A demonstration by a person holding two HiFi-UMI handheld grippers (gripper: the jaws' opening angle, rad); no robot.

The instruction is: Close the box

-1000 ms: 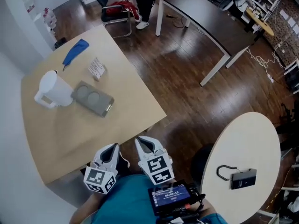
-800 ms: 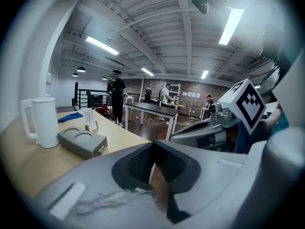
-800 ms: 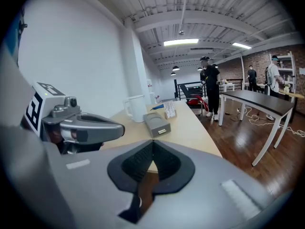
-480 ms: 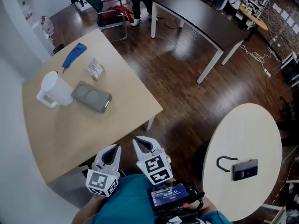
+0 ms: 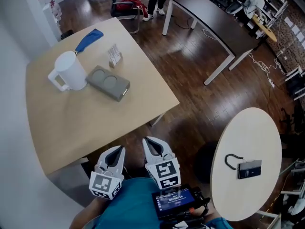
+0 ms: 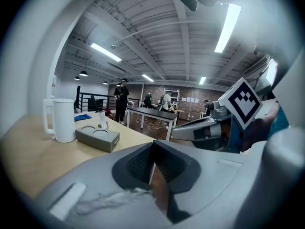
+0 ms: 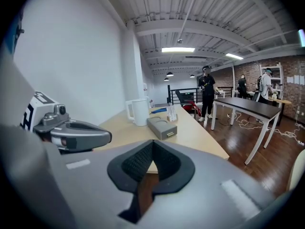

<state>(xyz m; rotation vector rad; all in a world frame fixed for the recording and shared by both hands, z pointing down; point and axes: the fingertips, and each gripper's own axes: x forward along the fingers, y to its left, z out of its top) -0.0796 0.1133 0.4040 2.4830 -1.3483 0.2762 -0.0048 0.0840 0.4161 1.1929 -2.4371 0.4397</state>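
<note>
A flat grey box (image 5: 107,82) with two round recesses in its top lies on the wooden table (image 5: 81,123), its lid down flat. It also shows far ahead in the left gripper view (image 6: 97,137) and the right gripper view (image 7: 162,126). My left gripper (image 5: 116,151) and right gripper (image 5: 150,144) hover side by side off the table's near edge, close to my body and well short of the box. The jaws of each, left (image 6: 152,149) and right (image 7: 152,149), are pressed together with nothing between them.
A white pitcher (image 5: 69,71) stands just left of the box. Beyond it lie a blue cloth (image 5: 89,39) and a small card (image 5: 114,54). A dark table (image 5: 214,18), a chair (image 5: 125,4) and a round white table (image 5: 238,137) with a black device (image 5: 250,168) stand to the right.
The head view has swung, so the table and box now sit lower and further right in the frame. Both grippers stay shut near my body.
</note>
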